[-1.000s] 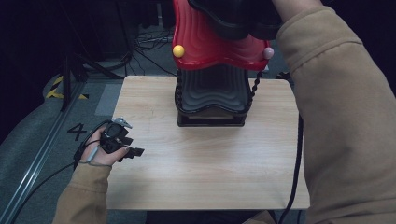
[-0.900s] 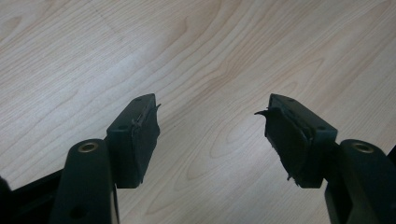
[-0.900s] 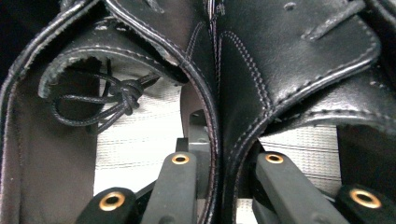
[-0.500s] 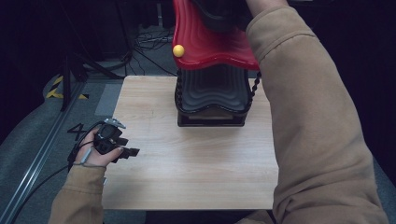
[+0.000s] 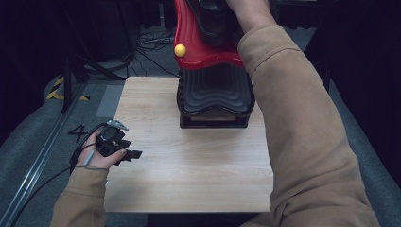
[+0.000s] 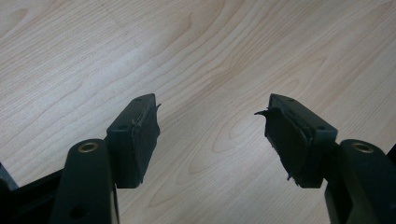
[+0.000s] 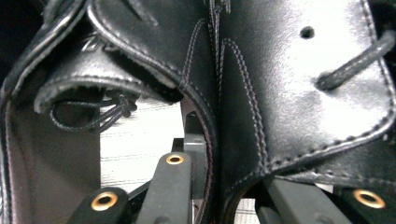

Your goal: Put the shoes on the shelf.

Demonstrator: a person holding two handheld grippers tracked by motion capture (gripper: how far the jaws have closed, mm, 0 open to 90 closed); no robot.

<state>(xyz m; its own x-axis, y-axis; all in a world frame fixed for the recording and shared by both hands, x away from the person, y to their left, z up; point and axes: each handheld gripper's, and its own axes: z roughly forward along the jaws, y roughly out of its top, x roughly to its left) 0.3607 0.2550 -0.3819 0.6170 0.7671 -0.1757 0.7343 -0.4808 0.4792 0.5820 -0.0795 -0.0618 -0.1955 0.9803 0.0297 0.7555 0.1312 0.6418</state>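
A black leather lace-up shoe hangs close in front of the right gripper view, with my right gripper shut on its leather edge. In the high view the right arm reaches over a stand whose red wavy top tier sits above a black wavy tier. The dark shoe is over the red tier. My left gripper rests at the table's left edge. Its jaws stand open over bare wood, with nothing between them.
The stand sits at the far middle of the wooden table. A yellow ball sticks out from the red tier's left side. Cables lie on the floor beyond the table. A metal rail runs along the left.
The right arm has reached further up and over the stand, carrying the shoe above the red tier. The left hand has barely shifted at the table's left edge.
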